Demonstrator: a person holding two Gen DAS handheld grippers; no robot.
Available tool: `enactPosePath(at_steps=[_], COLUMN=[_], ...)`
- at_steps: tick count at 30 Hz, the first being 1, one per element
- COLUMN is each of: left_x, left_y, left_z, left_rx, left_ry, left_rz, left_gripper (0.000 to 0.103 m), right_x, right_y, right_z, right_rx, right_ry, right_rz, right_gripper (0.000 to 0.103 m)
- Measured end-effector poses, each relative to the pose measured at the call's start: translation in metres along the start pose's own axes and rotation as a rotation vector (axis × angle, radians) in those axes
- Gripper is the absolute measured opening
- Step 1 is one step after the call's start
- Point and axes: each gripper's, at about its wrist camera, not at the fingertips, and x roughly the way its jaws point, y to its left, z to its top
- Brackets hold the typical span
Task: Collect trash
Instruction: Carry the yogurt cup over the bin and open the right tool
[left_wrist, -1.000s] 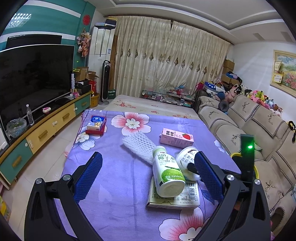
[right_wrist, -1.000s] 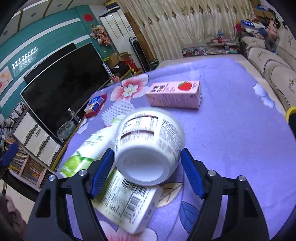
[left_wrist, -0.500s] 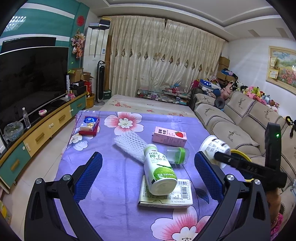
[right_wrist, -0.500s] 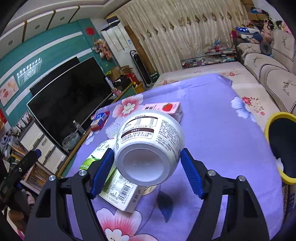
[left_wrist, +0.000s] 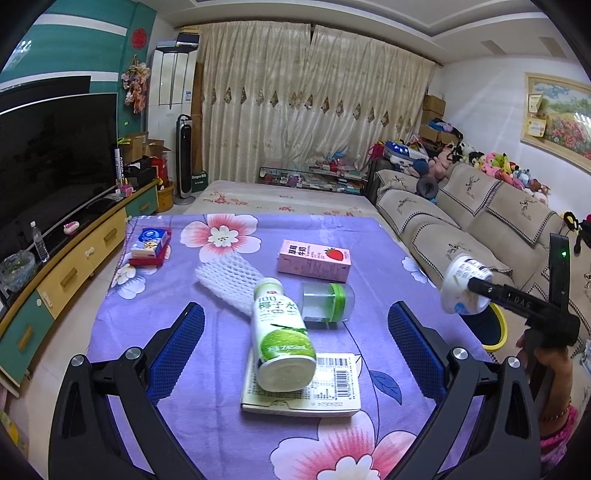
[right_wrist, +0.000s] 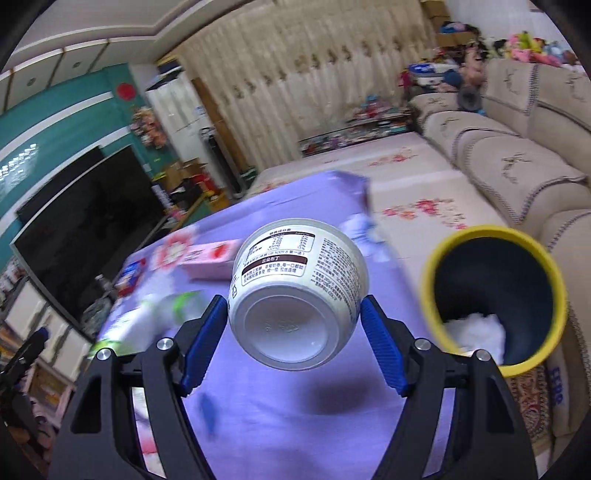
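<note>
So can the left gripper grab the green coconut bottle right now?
Probably yes. The left gripper is open, and the coconut bottle lies between its fingers on a flat box, nothing blocking it.

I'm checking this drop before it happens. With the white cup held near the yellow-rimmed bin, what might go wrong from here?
1. The right gripper holds the white cup on its side, short of the yellow-rimmed bin; released now, it would probably land on the purple tablecloth.
2. The jaws pinch only its narrow base end, so it may slip.
3. The coconut water bottle lies on a flat box and may roll.
</note>
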Motion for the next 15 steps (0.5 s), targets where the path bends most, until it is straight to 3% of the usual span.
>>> enactPosePath(at_steps=[8, 15], left_x=[0.018, 0.030], left_y=[-0.017, -0.027], left_z=[0.002, 0.005], left_rx=[0.014, 0.029], left_ry=[0.026, 0.048], left_rz=[-0.006, 0.002], left_gripper=[0.098, 0.098], right_x=[0.007, 0.041], right_y=[-0.074, -0.134], right_z=[0.018, 0.021], right_rx=[0.053, 0.109], right_ry=[-0.018, 0.037], right_rz=[-0.175, -0.286], right_gripper=[0.070, 0.070])
